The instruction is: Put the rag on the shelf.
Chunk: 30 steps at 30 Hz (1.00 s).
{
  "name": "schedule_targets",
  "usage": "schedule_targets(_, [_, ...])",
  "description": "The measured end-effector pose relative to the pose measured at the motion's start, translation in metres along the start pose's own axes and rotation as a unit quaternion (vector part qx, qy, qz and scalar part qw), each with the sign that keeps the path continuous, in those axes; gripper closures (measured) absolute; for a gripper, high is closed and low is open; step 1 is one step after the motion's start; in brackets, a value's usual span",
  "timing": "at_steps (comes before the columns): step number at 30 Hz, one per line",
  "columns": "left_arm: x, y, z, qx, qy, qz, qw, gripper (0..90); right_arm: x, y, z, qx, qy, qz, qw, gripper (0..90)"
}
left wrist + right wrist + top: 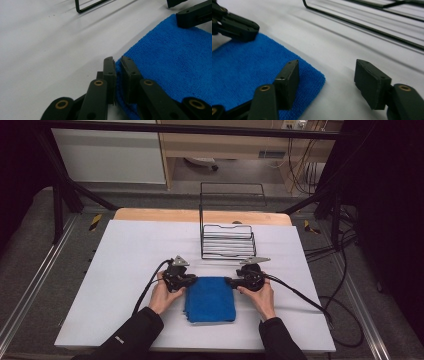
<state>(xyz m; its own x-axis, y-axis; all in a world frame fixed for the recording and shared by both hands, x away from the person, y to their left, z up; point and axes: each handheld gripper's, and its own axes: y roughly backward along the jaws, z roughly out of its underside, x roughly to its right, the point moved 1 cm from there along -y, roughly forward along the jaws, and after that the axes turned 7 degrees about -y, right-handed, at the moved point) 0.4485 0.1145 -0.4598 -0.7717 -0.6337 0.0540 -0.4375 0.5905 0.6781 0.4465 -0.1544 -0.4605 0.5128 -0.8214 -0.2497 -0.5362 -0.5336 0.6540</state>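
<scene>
A: High view first, biggest thing down: why does everything sit where it does on the white counter (pixel 125 270)?

B: That broad white counter carries all of it. The black wire rack with a tall back frame (pixel 227 240) stands beyond both sets of jaws, well apart from them, probably the place meant to receive whatever gets folded or lifted. The blue terry-cloth towel, folded into a flat rectangle (pixel 210 299), lies between the two sets of jaws, its far edge level with them.

A: And the hands?

B: The left gripper (pixel 189 281) sits at the towel's far left corner. In the left gripper view its jaws are pressed together on the edge of the blue cloth (pixel 175 62), a sliver of pile caught between the pads. I'd judge that corner is pinned so that it can be lifted without slipping.

A: The other side?

B: The right gripper (pixel 231 281) is at the far right corner. In the right gripper view its jaws stand apart: one pad rests over the towel's corner (pixel 257 72), the other hangs over bare counter beside it, so the corner lies in the gap, not yet pinched. My guess is it's lining up to match the left, so both far corners rise together.

A: Count them for me.

B: One counter, one wire rack, one towel, two grippers, and two jaws on each.
</scene>
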Motion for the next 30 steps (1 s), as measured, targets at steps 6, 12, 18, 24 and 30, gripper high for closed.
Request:
schedule_targets(6, [-0.0011,0.0001,0.0008,0.003,0.004,0.005,1.0000,82.0,-0.0023,0.0001,0.0023,-0.010,0.001,-0.008,0.9999,50.7])
schedule_targets(12, [-0.0007,0.0003,0.0007,0.002,0.001,0.002,1.0000,81.9,-0.0049,0.0007,0.0034,-0.018,-0.015,-0.027,0.9994,66.7])
schedule_targets(18, [-0.0005,0.0004,0.0008,0.003,0.001,0.002,1.0000,82.1,-0.0061,0.0003,0.0037,-0.024,-0.033,-0.039,0.9984,79.6])
schedule_targets(24, [-0.0051,0.0015,0.0011,0.006,0.027,0.019,0.9994,84.2,-0.0061,0.0021,0.0029,-0.027,-0.040,-0.043,0.9979,85.7])
schedule_targets(30, [-0.0060,0.0039,0.0003,0.006,0.035,0.020,0.9992,85.3,-0.0068,0.0045,0.0021,-0.026,-0.043,-0.046,0.9976,86.3])
